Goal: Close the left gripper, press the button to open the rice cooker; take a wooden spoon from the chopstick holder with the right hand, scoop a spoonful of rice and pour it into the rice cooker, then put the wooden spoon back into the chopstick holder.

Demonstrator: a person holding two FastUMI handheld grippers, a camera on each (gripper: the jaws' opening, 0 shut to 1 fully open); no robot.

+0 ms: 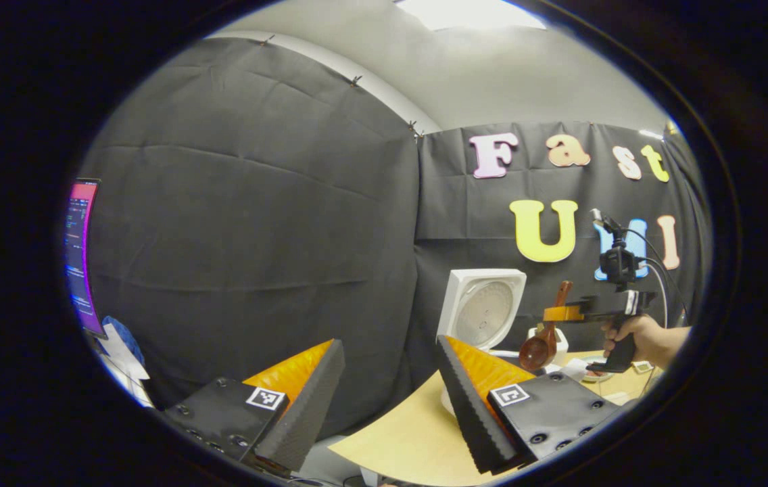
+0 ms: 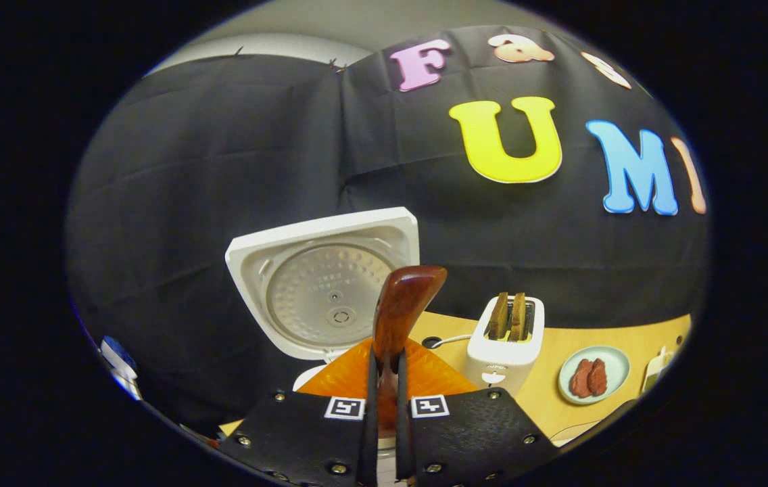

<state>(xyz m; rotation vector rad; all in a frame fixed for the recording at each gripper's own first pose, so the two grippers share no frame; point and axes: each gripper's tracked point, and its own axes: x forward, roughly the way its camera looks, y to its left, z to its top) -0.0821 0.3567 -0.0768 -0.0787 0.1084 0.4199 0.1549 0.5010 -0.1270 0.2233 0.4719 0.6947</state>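
Observation:
The white rice cooker (image 1: 482,308) stands with its lid (image 2: 330,284) raised, the metal inner plate facing me. Its pot is hidden behind my fingers in both views. My left gripper (image 1: 391,399) is open and holds nothing, hovering near the table's left edge, short of the cooker. My right gripper (image 2: 384,365) is shut on the handle of the brown wooden spoon (image 2: 401,311). In the left gripper view the right gripper (image 1: 563,313), held by a hand (image 1: 641,335), carries the spoon (image 1: 538,348) bowl-down, just right of the cooker.
A white toaster (image 2: 509,335) with two slices in it stands right of the cooker on the light wooden table (image 2: 553,352). Farther right is a pale plate (image 2: 617,365) with pieces of meat. A lit monitor (image 1: 81,257) is at the far left.

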